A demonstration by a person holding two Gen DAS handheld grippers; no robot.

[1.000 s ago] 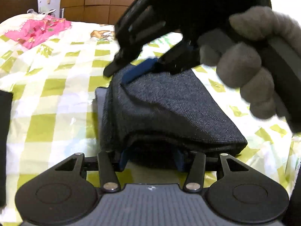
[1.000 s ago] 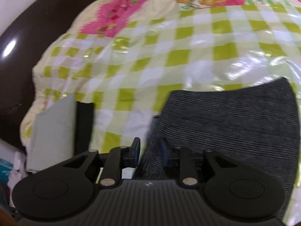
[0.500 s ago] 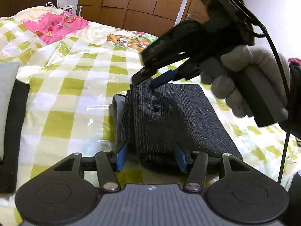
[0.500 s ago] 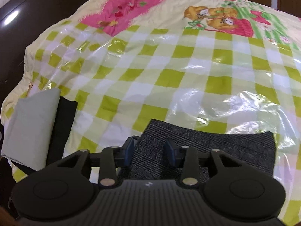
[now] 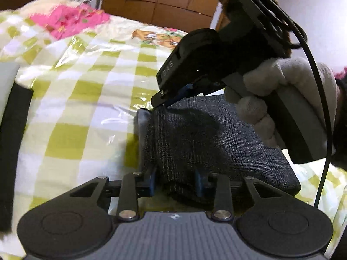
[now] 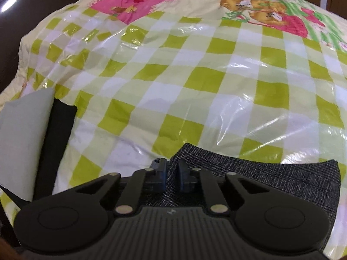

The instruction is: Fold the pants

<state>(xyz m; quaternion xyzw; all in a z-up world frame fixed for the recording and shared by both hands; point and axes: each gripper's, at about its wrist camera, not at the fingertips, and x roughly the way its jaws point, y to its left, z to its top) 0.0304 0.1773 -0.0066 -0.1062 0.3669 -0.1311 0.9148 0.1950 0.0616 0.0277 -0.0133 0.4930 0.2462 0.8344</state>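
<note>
Your left claw [image 5: 175, 183] is clamped on the near fold of the pants [image 5: 216, 143], and your right claw [image 6: 172, 178] pinches their far corner, keeping the folded bundle square on the bed [image 6: 173, 75].

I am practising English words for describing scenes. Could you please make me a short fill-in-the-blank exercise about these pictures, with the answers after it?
1. Both claws grip the folded dark grey ______, the left claw at its near end and the right claw at a corner.
2. The bed cover has a check pattern of white and ______ squares.
3. The person's hand on the right claw wears a grey ______.
4. At the left edge of the bed, a pale folded cloth lies on a ______ one.

Answers: pants; green; glove; black
</note>
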